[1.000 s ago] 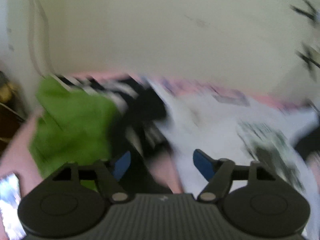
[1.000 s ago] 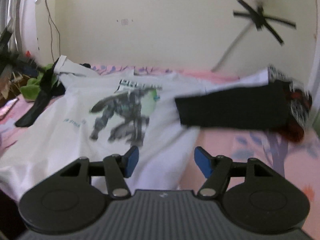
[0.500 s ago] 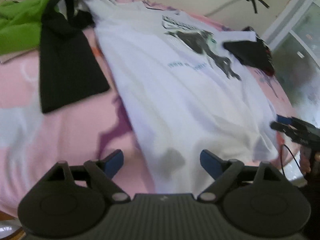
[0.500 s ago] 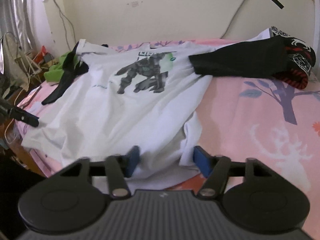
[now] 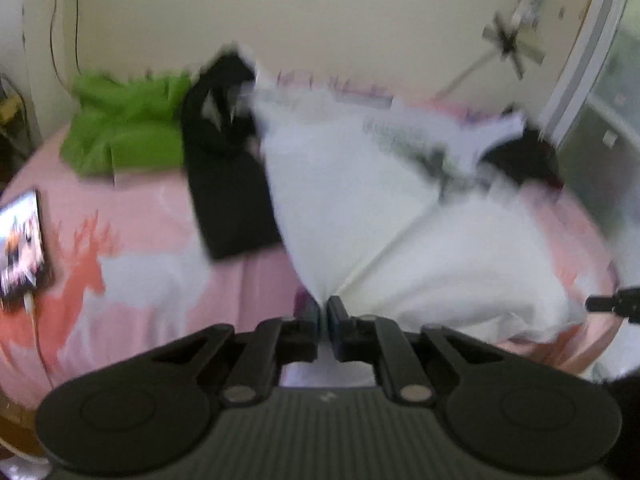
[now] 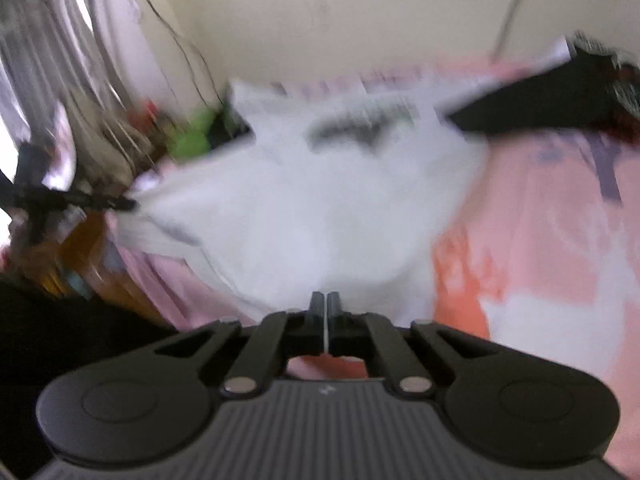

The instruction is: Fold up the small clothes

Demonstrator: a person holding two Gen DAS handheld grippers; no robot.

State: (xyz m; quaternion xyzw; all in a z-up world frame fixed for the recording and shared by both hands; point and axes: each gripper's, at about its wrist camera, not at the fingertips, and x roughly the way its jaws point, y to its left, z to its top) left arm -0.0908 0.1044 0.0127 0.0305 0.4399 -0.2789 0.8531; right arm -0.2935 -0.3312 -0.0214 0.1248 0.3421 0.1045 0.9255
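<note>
White T-shirt [image 5: 360, 208] with a dark printed figure on its chest, spread over a bed [image 5: 152, 280] covered by a pink sheet with deer figures. Both views are blurred by motion.

Left hand-held gripper [image 5: 324, 312]: jaws have just been closing and now pinch the near left corner of the shirt's hem, with cloth gathered to a point between the pads and a taut crease running from there toward the far right. Right hand-held gripper [image 6: 325, 304]: jaws have likewise just been closing and are now pressed together on the near right part of the hem, where a thin white edge of cloth shows between the pads. In the right wrist view the left hand-held gripper appears at the left edge, at the shirt's stretched corner; in the left wrist view the tip of the right one shows at the far right.

Black garment [image 5: 228, 184]: lies just left of the shirt, touching its edge. Green garment [image 5: 124, 132]: crumpled at the far left, beside the black one. Phone [image 5: 20, 248]: on the sheet at the left edge, screen lit. Second dark garment [image 6: 560, 96]: at the far right, next to the shirt's sleeve.
</note>
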